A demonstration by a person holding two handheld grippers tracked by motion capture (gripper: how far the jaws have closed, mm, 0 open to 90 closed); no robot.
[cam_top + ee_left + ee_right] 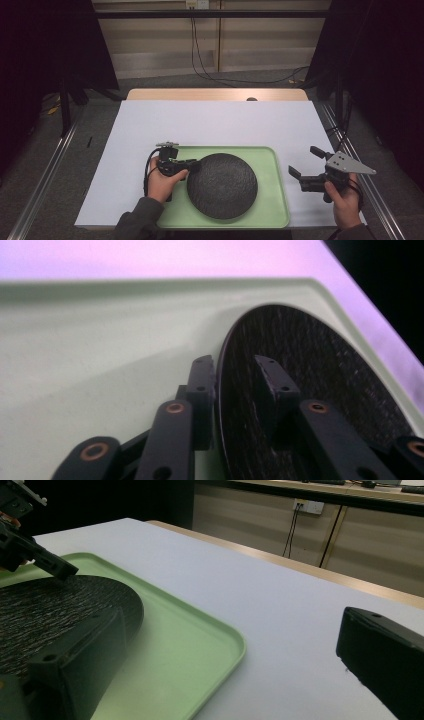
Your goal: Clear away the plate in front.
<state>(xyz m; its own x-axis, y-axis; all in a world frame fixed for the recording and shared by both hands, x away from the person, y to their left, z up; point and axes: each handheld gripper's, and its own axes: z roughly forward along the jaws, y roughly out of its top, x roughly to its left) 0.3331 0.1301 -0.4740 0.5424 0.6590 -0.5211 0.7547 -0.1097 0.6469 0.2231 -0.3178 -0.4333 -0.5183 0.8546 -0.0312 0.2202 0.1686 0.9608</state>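
Plate: the dark round plate (222, 185) lies upside down on the green tray (272, 210), in the near half of the table, a little left of the tray's middle.
Left gripper: the left gripper (194, 163) is at the left rim of the plate, held by the left hand (164, 181).
Left jaws: in the left gripper view, the left gripper (235, 371) has its jaws on both sides of the plate (320, 370) rim, one outside over the tray (100, 355) and one over the dark textured surface. They are partly closed around the rim with a small gap; I cannot tell if they really press it.
Right gripper: the right gripper (304, 161) hovers over the white table cover, just beside the right edge of the tray, held by the right hand (345, 200).
Right jaws: they are wide open and hold nothing.
Right gripper view: one own jaw is blurred in front of the plate (55, 610), the other is over the white cover (280, 610). This view shows the raised side of the plate above the tray (200, 645), and the left gripper (60, 569) at the far rim.
High view: it shows the whole round shape and both hands together.
Far: the wooden table edge (215, 94), then cables (225, 75) on the floor.
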